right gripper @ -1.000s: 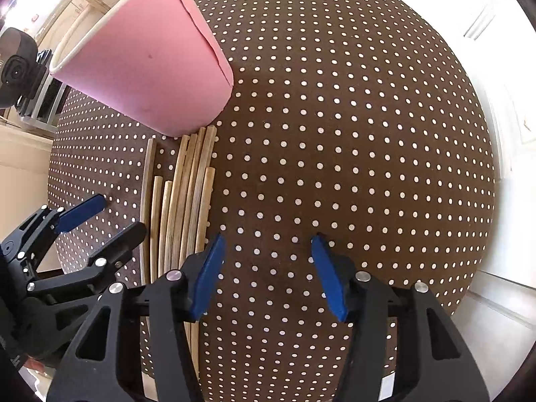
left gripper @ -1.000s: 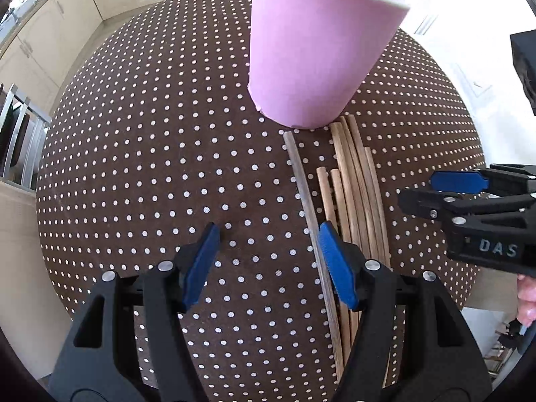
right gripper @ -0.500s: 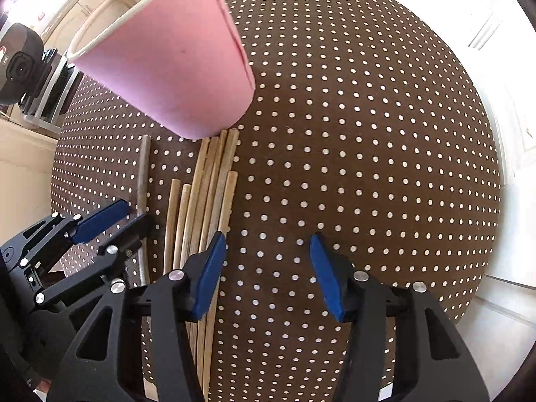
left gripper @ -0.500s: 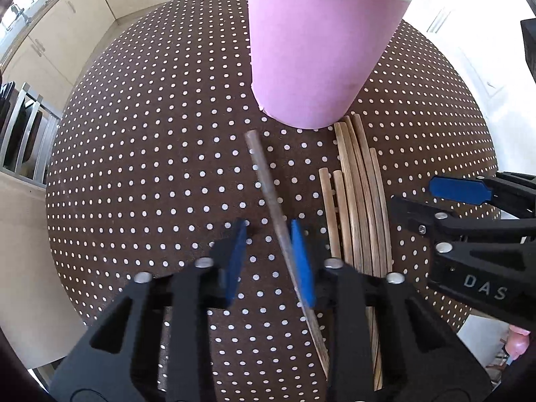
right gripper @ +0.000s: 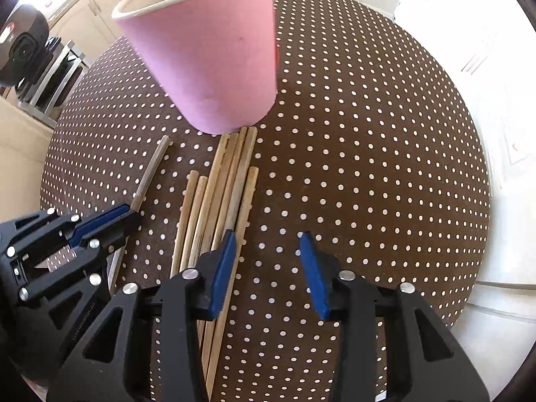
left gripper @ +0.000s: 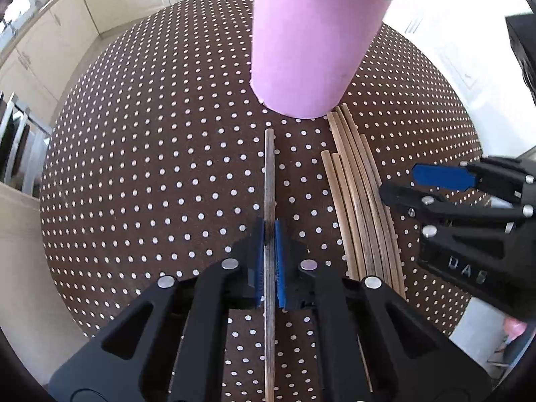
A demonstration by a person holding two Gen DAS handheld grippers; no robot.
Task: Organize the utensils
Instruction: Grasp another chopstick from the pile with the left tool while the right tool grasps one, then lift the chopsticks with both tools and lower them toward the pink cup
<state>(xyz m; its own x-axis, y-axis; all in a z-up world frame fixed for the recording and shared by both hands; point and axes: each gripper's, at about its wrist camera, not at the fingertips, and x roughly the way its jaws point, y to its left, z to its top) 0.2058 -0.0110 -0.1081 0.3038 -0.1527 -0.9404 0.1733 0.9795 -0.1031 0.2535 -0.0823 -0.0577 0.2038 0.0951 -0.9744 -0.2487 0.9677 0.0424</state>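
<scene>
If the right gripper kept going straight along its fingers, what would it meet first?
Most likely the bare dotted tablecloth: the right gripper points steeply down with nothing between its open jaws. The chopstick bundle lies just beside its left finger, so depth permitting, that finger may graze it.

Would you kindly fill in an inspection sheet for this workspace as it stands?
Surface: round table under a brown polka-dot cloth.
Job's things: pink cup standing upright, at least one stick inside; bundle of pale chopsticks lying beside its base; one darker chopstick apart from them.
Clutter: nothing seen.
Grippers: left hand-held gripper has just closed on the darker chopstick; right hand-held gripper has just been closing, nothing between its pads, one pad over the bundle's edge.
Cables: nothing seen.
Surroundings: cream cabinets, metal rack.
</scene>
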